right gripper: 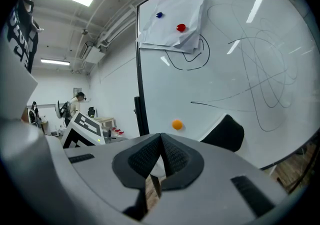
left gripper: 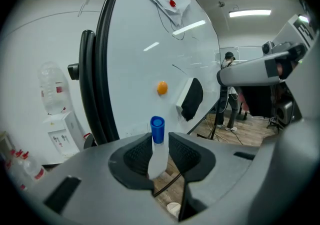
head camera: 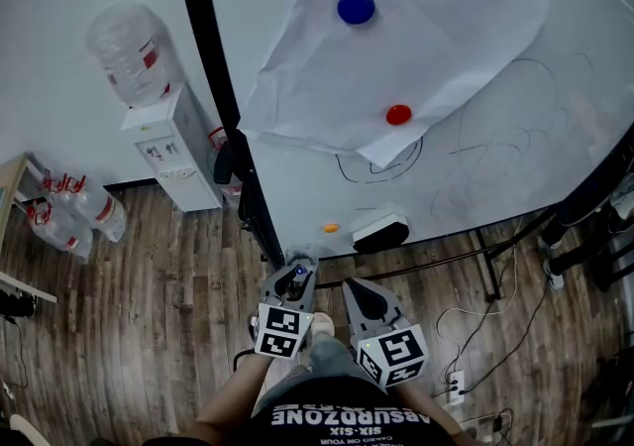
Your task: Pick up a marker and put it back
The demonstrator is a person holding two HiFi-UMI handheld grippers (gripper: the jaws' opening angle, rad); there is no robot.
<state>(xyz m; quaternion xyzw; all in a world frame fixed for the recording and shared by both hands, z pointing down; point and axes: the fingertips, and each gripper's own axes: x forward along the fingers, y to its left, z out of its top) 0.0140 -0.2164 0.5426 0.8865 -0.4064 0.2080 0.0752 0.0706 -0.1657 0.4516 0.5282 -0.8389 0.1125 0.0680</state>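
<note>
Two things I'd watch here: the left gripper [head camera: 296,275] is clamped on the blue-capped marker [left gripper: 157,149], which sits upright between the pads with its cap poking out toward the whiteboard [head camera: 475,176]. I'd hold that squeeze even and ease it in toward the board's lower edge near the eraser [head camera: 381,233], no swinging. Right gripper [right gripper: 161,140] has its jaws pressed together on nothing, so just park it clear of the left one
</note>
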